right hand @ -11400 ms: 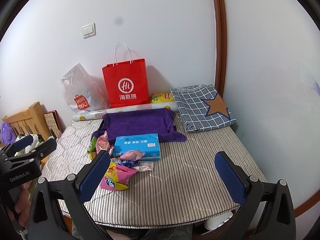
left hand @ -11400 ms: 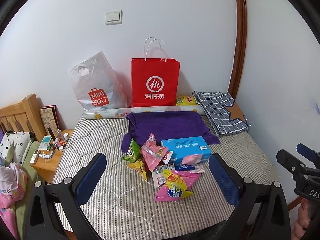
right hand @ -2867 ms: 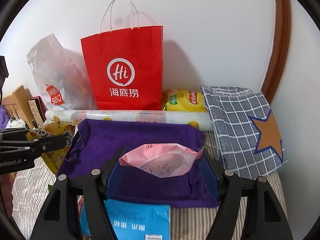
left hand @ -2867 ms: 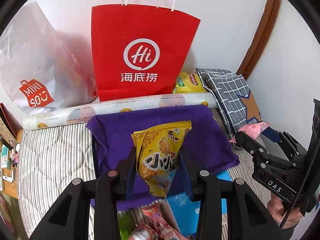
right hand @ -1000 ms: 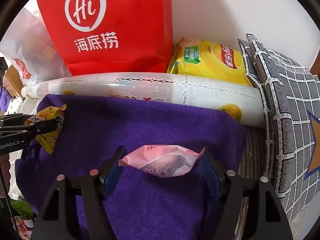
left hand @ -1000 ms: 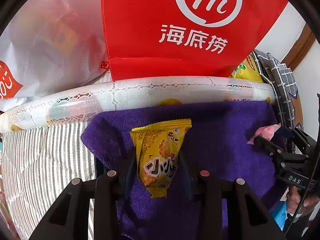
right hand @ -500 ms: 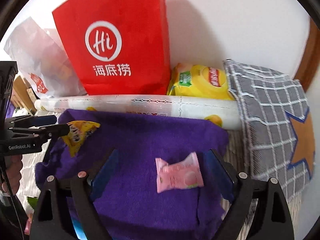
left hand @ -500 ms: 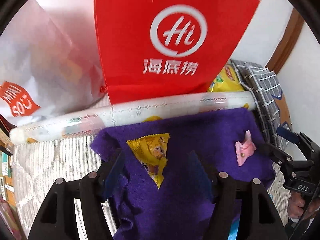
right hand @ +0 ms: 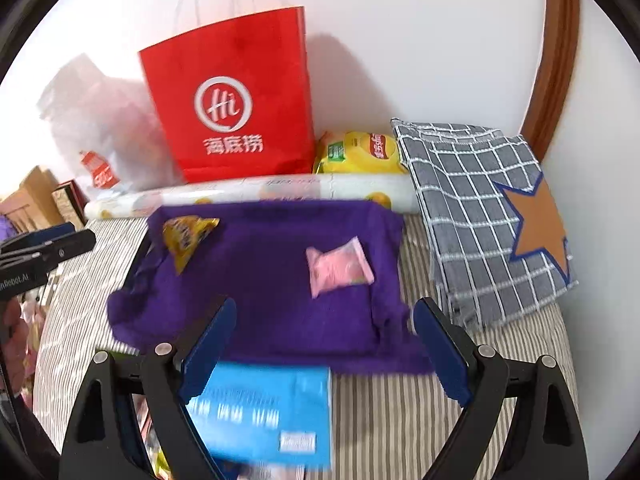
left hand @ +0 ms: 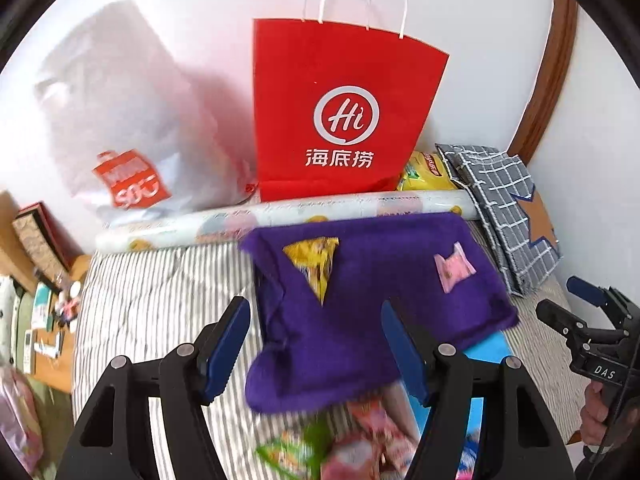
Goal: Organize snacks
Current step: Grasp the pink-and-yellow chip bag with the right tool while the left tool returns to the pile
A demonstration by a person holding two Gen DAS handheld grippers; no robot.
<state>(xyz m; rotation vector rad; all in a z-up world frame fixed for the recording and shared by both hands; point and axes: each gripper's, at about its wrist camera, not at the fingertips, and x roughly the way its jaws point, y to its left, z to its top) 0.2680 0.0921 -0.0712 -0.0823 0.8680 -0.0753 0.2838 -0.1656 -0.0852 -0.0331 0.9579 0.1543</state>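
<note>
Striped grey-and-white quilting covers the mattress [left hand: 160, 300], which fills the lower half of both wrist views and carries everything else. At 12 o'clock against the white wall stands the red paper bag [left hand: 340, 120] with white rope handles and a round "Hi" logo. At about 10 o'clock from it leans a white plastic shopping bag [left hand: 120, 120] with an orange label. A folded grey checked cloth [right hand: 480, 208] bearing an orange star lies at 3 o'clock, next to the wooden door frame. A long roll of printed film [right hand: 280, 192] runs across in front of the bags, and a yellow chip bag [right hand: 360, 152] sits behind it, between the red bag and the checked cloth.

The purple towel [right hand: 272, 280] is spread in the centre, its far edge just beside the roll. A blue tissue box [right hand: 264, 412] lies at 6 o'clock of the towel, blurred. More snack packets [left hand: 344, 440] lie heaped at the towel's near edge in the left wrist view, too blurred to name.

On the towel, the yellow snack packet [right hand: 186, 236] rests at its 10 o'clock corner and the pink snack packet [right hand: 340, 266] towards 2 o'clock, well apart.

The left gripper [left hand: 316, 344] is open with nothing between its blue pads, its jaws having just been parting. The right gripper [right hand: 324, 348] stands wide and empty, its jaws likewise just opened further. Both hang above the towel's near edge.
</note>
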